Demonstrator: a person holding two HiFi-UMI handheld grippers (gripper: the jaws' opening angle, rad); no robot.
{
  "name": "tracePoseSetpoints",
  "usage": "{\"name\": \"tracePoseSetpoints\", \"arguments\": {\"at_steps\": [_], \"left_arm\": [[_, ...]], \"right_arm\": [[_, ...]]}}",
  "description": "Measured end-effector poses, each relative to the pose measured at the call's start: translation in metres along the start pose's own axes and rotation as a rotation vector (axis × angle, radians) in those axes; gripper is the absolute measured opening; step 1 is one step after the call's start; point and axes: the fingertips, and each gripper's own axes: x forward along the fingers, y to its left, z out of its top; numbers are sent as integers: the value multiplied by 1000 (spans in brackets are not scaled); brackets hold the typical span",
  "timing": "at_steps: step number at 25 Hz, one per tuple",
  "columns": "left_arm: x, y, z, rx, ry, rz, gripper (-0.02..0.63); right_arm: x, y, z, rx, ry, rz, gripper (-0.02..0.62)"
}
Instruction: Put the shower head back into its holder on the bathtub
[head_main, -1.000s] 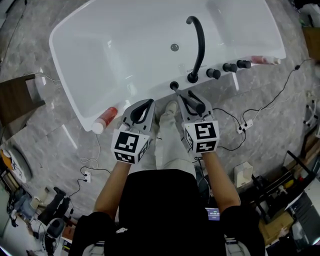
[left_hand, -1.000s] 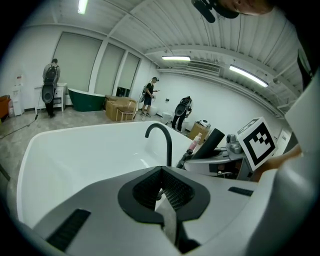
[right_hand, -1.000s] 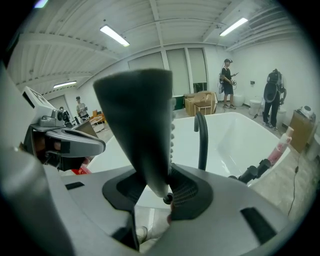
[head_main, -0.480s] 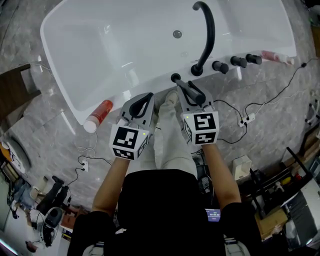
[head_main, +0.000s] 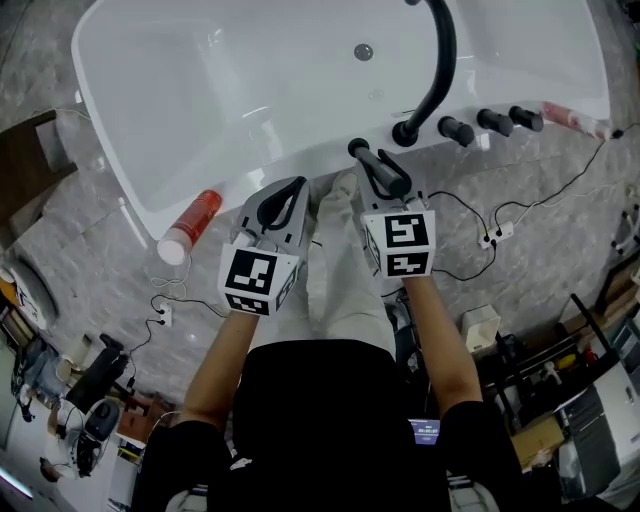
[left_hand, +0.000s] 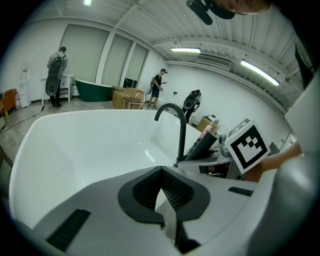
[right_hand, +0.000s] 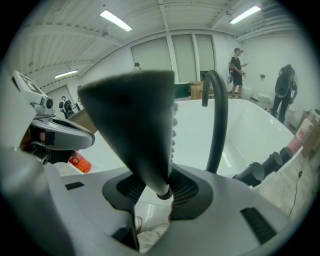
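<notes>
While the right claw (right_hand: 163, 189) clamps the black shower head (right_hand: 135, 115), left claw (left_hand: 161, 171) closed, empty.

On the near rim of the white bathtub (head_main: 205, 95), the black curved faucet (head_main: 437, 70) stands between the small black holder (head_main: 357, 147) just left and three black knobs (head_main: 492, 121) right, with a red plastic bottle (head_main: 190, 226) lying far left.

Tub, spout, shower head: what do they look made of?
Bathtub: glossy white, likely acrylic or enamel; bright streaks of light reflect off its walls.
Spout: matte black, probably coated metal; only dull highlights.
Shower head: matte black, plastic or coated metal, cannot tell; small nubs along its edge may be rubber nozzles.
</notes>
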Motion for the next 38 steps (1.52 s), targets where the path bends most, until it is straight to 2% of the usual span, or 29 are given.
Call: {"name": "tracePoseSetpoints", "arguments": {"at_steps": [16,26,32,38], "left_arm": [[11,23,-13,1,11,29,14],[16,25,-17,-3,17,25,14],[10,18,0,7,-1,10,14],[0,14,13,22,-8,1,14]], "right_arm": [[33,2,-18,-36,52,1,138],[37,4,-18,-46,40,7,140],[32,9,-20,-12,47,50,166],[18,12,-13,-1,34,49,173]]}}
